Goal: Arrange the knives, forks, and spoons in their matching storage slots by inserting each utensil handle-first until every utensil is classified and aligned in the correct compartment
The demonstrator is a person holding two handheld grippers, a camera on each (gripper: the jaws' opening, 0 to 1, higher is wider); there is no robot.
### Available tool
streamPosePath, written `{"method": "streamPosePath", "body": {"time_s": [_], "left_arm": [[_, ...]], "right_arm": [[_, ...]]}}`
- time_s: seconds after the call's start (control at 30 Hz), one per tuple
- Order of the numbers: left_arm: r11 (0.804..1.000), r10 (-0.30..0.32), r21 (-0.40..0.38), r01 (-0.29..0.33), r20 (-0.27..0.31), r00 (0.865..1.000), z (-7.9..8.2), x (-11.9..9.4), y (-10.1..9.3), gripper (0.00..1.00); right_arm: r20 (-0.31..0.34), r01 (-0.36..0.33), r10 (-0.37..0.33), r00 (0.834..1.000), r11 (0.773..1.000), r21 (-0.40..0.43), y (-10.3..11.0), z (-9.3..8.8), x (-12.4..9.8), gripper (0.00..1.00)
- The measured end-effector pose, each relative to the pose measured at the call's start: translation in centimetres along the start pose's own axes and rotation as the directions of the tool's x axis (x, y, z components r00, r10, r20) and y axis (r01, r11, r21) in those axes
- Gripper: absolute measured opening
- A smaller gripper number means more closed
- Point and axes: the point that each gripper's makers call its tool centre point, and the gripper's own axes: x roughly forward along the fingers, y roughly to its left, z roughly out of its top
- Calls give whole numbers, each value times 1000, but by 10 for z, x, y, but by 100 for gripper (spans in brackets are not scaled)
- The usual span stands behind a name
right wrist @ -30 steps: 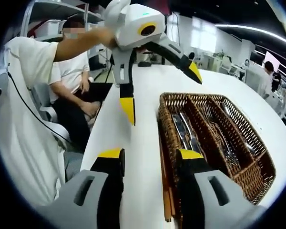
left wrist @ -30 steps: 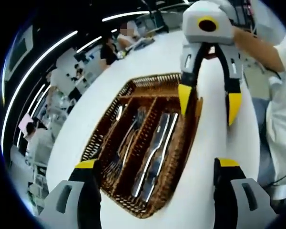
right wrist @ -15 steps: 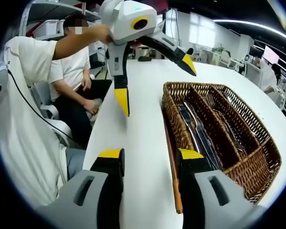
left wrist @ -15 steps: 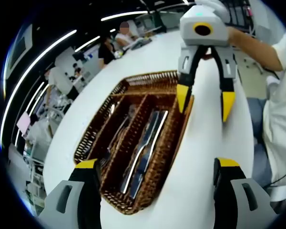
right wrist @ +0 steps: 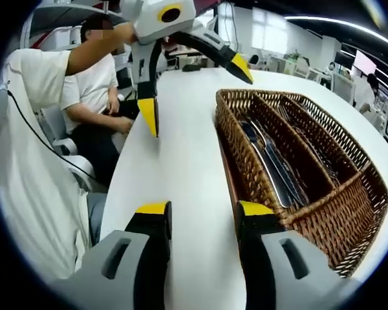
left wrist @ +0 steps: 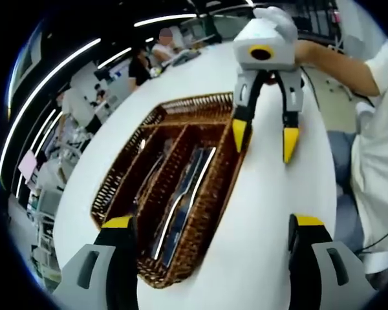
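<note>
- The wicker tray (left wrist: pixel 181 116) (right wrist: pixel 323 226) sits on a white table (left wrist: pixel 271 213) (right wrist: pixel 181 161), and wicker walls split it lengthwise into three long compartments side by side.
- In the right gripper view the compartment nearest the bare stretch of table holds the knives (right wrist: pixel 271 165), long and dark-handled, lying along the slot; the same bundle shows in the left gripper view as bright blades (left wrist: pixel 184 200) in the compartment towards the other gripper.
- The middle compartment holds the forks (right wrist: pixel 310 155) (left wrist: pixel 156 177) — their tines are just readable in the right gripper view — also lying lengthwise.
- The far compartment holds something metallic (left wrist: pixel 142 143), too small and blurred to name.
- The left gripper (left wrist: pixel 210 223) has its yellow-tipped jaws spread wide, one over the near corner of the tray and one over bare table, with nothing between them.
- In the right gripper view that same left gripper (right wrist: pixel 194 87) hangs above the table by the tray's far end, held by a hand (right wrist: pixel 126 32), jaws wide and empty.
- The right gripper (right wrist: pixel 200 210) has its jaws parted as well — less widely, it seems — over bare table just beside the tray's near corner, gripping nothing.
- In the left gripper view the right gripper (left wrist: pixel 262 132) hangs over the tray's long edge, one tip above the wicker rim and the other above the table, a gloved hand (left wrist: pixel 275 16) on top of it.
- Beyond the table a person in a white shirt (right wrist: pixel 94 84) sits on a chair; further people and desks show in the background under strip lights.
</note>
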Motion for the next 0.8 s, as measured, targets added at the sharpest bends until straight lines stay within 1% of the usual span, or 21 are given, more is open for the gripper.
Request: {"method": "streamPosePath", "body": {"time_s": [0.1, 0.13, 0.2, 0.23, 0.3, 0.37, 0.47, 0.53, 0.57, 0.6, 0.7, 0.8], "left_arm": [[1000, -9, 4, 9, -6, 1000, -3, 1, -5, 97], [1000, -17, 6, 17, -6, 1000, -4, 1, -8, 97], [1000, -24, 9, 24, -7, 1000, -5, 1, -13, 96], [1000, -28, 10, 28, -8, 1000, -5, 1, -15, 96], [999, -37, 14, 37, -4, 999, -3, 1, -20, 96], [999, -46, 18, 46, -3, 999, -1, 1, -24, 95], [998, -53, 19, 53, -3, 999, 0, 3, -27, 95], [998, -56, 19, 56, -7, 998, -1, 4, -29, 95], [998, -65, 26, 65, -9, 998, 0, 5, -33, 95], [997, -68, 25, 69, -9, 998, 0, 6, -34, 95], [996, -82, 25, 82, -14, 997, 0, 9, -38, 94], [995, -98, 33, 99, -11, 995, 1, 12, -44, 92]], "right_arm": [[-8, 6, -6, 1000, 1000, 4, -2, -5, 0, 40], [-14, 16, -16, 1000, 1000, 3, -5, -8, 0, 39], [-16, 12, -12, 1000, 1000, 5, -7, -11, -1, 35], [-23, 10, -10, 1000, 1000, 7, -8, -13, -1, 33], [-57, 12, -12, 998, 1000, 8, -8, -21, -1, 29], [-25, 16, -16, 1000, 1000, 3, -13, -13, -8, 28], [-23, 18, -18, 1000, 1000, -3, -13, -12, -10, 23], [-19, 18, -18, 1000, 1000, -5, -13, -11, -12, 15], [-27, 13, -13, 1000, 1000, -14, -11, -14, -14, 10], [-29, 15, -16, 999, 1000, -13, -11, -16, -13, 7], [-32, 17, -17, 999, 1000, 8, -11, -18, -9, 6], [-3, 4, -4, 1000, 1000, 1, -6, -13, -8, 6]]}}
